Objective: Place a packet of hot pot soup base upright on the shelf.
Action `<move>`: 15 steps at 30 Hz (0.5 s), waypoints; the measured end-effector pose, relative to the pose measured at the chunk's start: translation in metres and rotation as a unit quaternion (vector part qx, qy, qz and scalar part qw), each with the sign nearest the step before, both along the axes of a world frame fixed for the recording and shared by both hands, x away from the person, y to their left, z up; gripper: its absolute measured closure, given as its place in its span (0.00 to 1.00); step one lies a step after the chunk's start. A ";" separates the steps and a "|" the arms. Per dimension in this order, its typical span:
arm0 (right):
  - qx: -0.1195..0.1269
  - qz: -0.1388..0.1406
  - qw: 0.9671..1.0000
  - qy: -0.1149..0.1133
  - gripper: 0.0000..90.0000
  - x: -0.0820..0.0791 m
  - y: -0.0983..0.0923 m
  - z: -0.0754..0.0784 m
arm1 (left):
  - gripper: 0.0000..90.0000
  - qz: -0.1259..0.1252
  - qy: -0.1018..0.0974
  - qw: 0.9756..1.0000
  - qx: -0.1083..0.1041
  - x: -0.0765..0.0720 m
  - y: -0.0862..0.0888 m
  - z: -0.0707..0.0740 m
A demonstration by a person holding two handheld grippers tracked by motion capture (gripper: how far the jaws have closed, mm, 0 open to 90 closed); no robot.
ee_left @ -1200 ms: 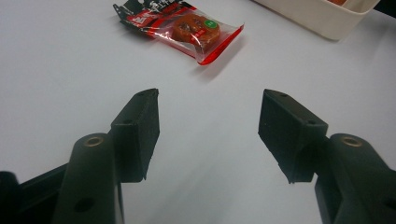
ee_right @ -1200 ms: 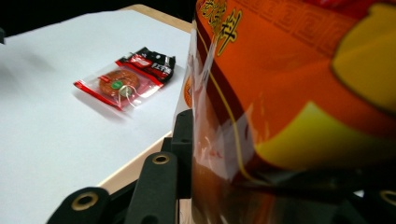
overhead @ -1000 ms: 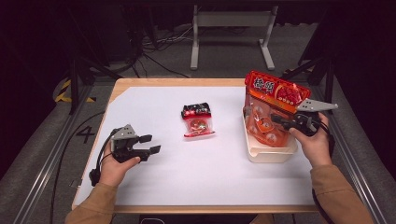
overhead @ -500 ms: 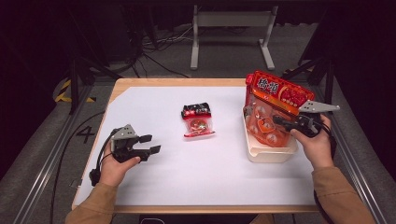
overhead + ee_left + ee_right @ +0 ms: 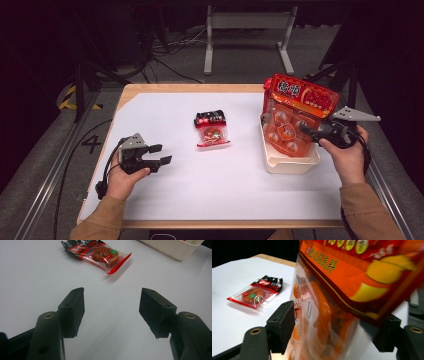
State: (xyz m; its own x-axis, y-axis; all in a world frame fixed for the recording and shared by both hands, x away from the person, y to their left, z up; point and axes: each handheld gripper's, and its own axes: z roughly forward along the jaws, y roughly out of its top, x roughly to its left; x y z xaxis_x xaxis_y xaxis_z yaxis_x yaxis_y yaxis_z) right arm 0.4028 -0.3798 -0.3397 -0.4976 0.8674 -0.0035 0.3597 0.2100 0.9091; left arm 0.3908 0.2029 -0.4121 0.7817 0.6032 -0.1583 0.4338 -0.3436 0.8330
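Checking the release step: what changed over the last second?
The right gripper has just been opening its jaws; the big orange snack bag is between them, let go, standing in the cream bin, its top tipped slightly back. The left gripper stayed open and idle; the small red packet did not move.

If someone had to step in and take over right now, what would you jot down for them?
Right tongs: jaws have just been opening; the big orange bag stands between them, apparently let go.
Left tongs: open, holding nothing, resting near the table's left side.
Big orange bag: upright in the cream tub on the right.
Small red snack pack: flat on the white table, mid-table.
Done: big bag in the tub.
Left: probably the small pack goes in too.
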 end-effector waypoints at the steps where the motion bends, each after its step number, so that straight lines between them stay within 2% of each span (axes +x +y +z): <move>1: -0.001 -0.006 1.000 -0.002 0.33 -0.004 -0.001 0.001 | 0.42 0.001 0.001 1.000 0.000 0.000 0.000 0.000; 8: 0.005 -0.020 1.000 -0.018 0.32 -0.032 -0.001 0.006 | 0.42 0.002 0.001 1.000 -0.001 0.001 0.001 -0.001; 13: -0.008 -0.031 0.999 -0.016 0.31 -0.049 0.002 0.010 | 0.42 0.004 0.000 1.000 0.000 0.001 0.001 -0.001; 15: -0.003 -0.037 0.999 -0.014 0.31 -0.056 0.003 0.011 | 0.41 0.004 0.001 1.000 0.000 0.001 0.001 -0.001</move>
